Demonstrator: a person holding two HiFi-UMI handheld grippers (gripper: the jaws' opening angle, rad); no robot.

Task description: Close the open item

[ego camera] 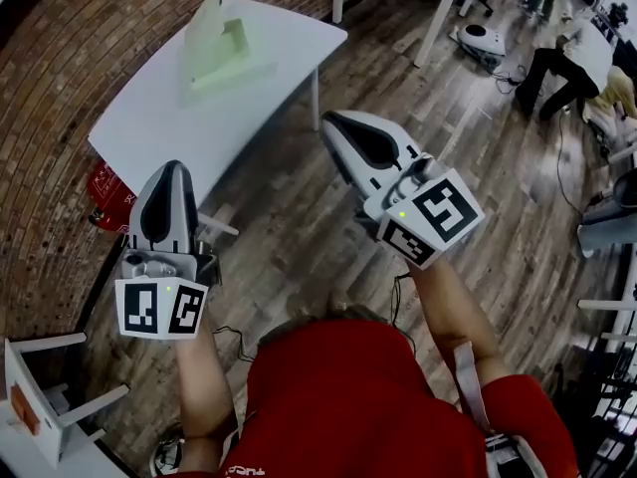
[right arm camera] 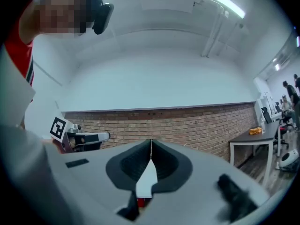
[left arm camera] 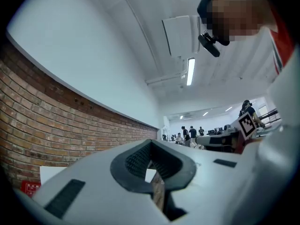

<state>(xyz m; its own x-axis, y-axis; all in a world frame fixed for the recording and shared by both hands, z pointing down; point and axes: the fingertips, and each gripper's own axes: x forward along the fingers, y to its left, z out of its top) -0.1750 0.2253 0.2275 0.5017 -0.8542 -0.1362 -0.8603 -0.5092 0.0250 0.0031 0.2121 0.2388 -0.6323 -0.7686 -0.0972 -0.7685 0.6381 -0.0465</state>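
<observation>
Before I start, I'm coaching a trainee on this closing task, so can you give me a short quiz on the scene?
1. True or false: the left claw grips the green item.
2. Is the right claw open or shut?
3. The green item stands: A on the table; B under it; C in the right claw.

Key: 1 false, the left claw is shut on nothing; 2 shut; 3 A.
</observation>
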